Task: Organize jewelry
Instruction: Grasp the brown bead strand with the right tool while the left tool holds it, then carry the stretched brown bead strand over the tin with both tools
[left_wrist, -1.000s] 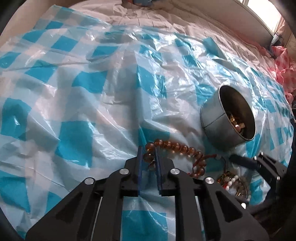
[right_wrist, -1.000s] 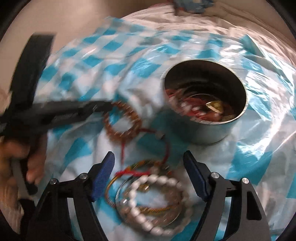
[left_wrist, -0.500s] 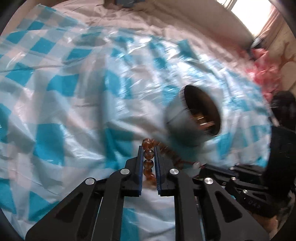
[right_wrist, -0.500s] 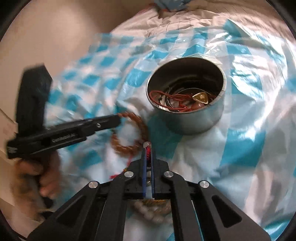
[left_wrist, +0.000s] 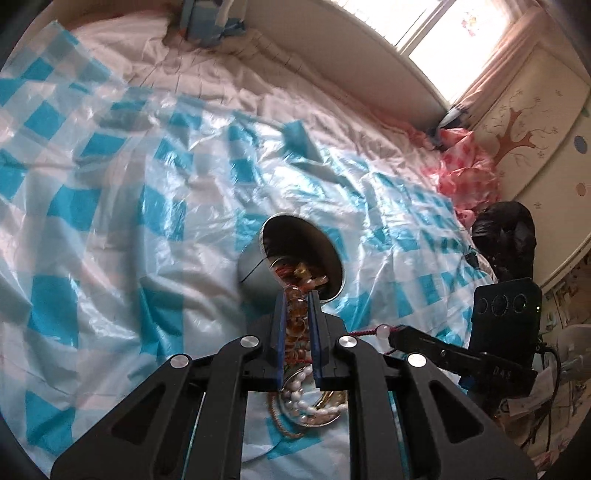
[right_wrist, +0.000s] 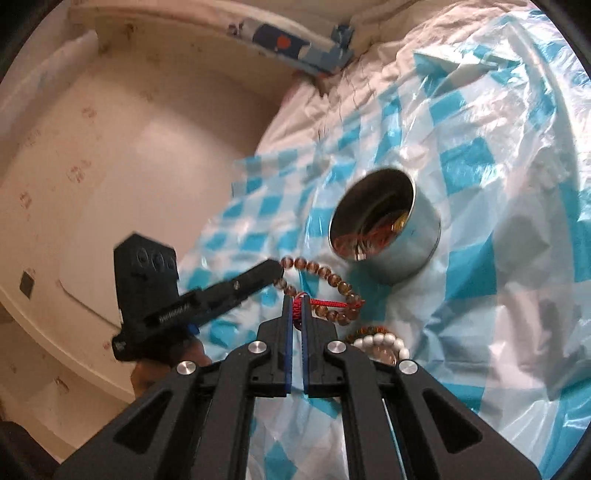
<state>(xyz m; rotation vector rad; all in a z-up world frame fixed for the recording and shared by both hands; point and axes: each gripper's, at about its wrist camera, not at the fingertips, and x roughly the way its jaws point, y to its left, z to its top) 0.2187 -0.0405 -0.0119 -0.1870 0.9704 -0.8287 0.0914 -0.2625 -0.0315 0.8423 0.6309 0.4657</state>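
Aloft, left claw (left_wrist: 297, 308) pinching amber bracelet (left_wrist: 295, 314), right claw (right_wrist: 295, 310) pinching red cord (right_wrist: 325, 303)

Blue-checked plastic sheet (left_wrist: 155, 206), pink bedsheet (left_wrist: 229, 70), window (left_wrist: 461, 40), black bag (left_wrist: 506, 236)

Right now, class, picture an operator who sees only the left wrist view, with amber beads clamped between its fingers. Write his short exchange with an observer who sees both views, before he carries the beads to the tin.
Operator: Is the right gripper closed on anything?
Observer: Yes. The right gripper is shut on a red cord.
Operator: Is my amber bracelet free to move?
Observer: Not clearly. It spreads as a loop from the left gripper, short of the tin, and the red cord crosses its far side. I cannot tell whether they are tangled.
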